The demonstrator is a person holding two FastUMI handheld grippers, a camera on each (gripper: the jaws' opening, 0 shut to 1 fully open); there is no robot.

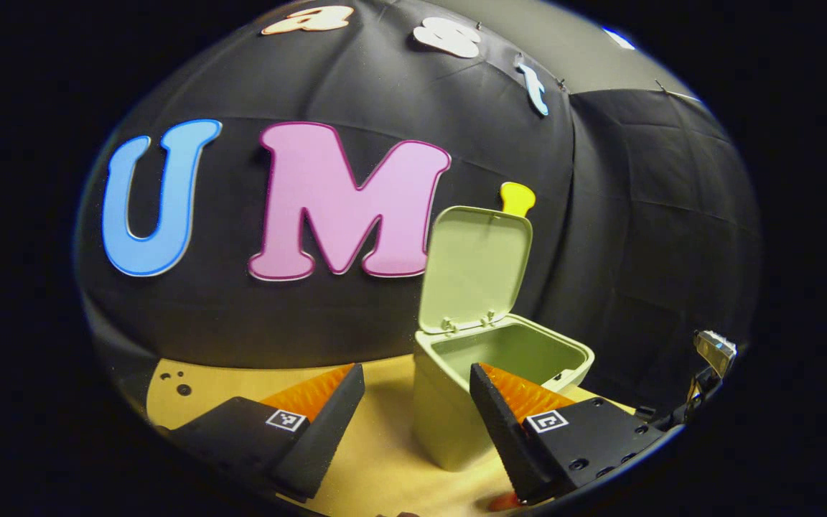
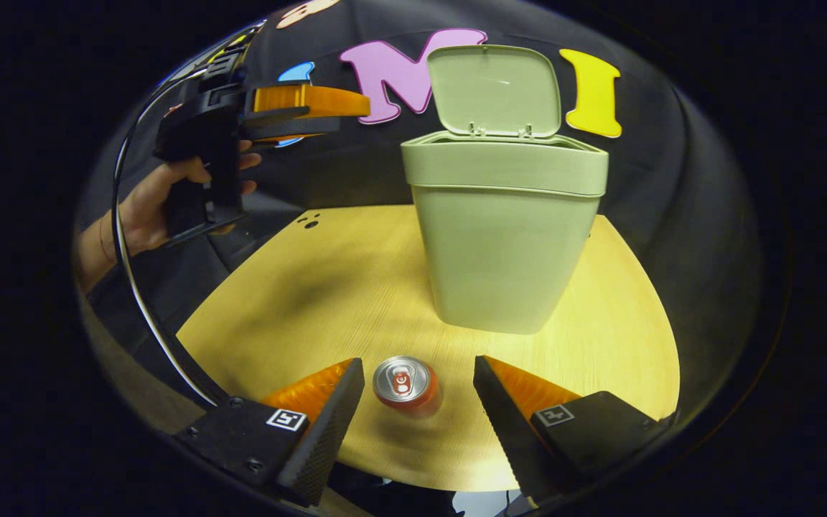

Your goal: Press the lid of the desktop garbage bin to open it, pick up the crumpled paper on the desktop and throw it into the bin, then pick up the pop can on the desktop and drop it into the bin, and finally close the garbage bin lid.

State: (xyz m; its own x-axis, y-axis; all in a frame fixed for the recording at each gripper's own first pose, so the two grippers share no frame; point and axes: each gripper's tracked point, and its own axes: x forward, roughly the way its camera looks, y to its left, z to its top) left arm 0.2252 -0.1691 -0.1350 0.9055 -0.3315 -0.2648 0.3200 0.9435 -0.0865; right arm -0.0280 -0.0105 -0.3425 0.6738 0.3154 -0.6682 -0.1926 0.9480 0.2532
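Note:
The pale green bin [image 2: 503, 237] stands on the wooden table with its lid [image 2: 494, 90] swung upright. A red pop can [image 2: 408, 384] stands upright in front of the bin, its silver top facing me. My right gripper [image 2: 419, 395] is open, and the can sits in the gap between its fingertips without touching either. My left gripper [image 1: 417, 402] is open with nothing in it. It hovers to the left of the bin [image 1: 449, 416], level with the rim, with the lid [image 1: 474, 266] rising behind. From the right gripper view, that left gripper [image 2: 306, 108] is held high by a hand [image 2: 148, 208].
The round wooden table [image 2: 298, 301] has bare surface left of the bin and a few small holes [image 2: 309, 219] near its far edge. The black cloth wall hangs close behind the bin. A small metallic device with a cable [image 1: 713, 353] shows at the right edge.

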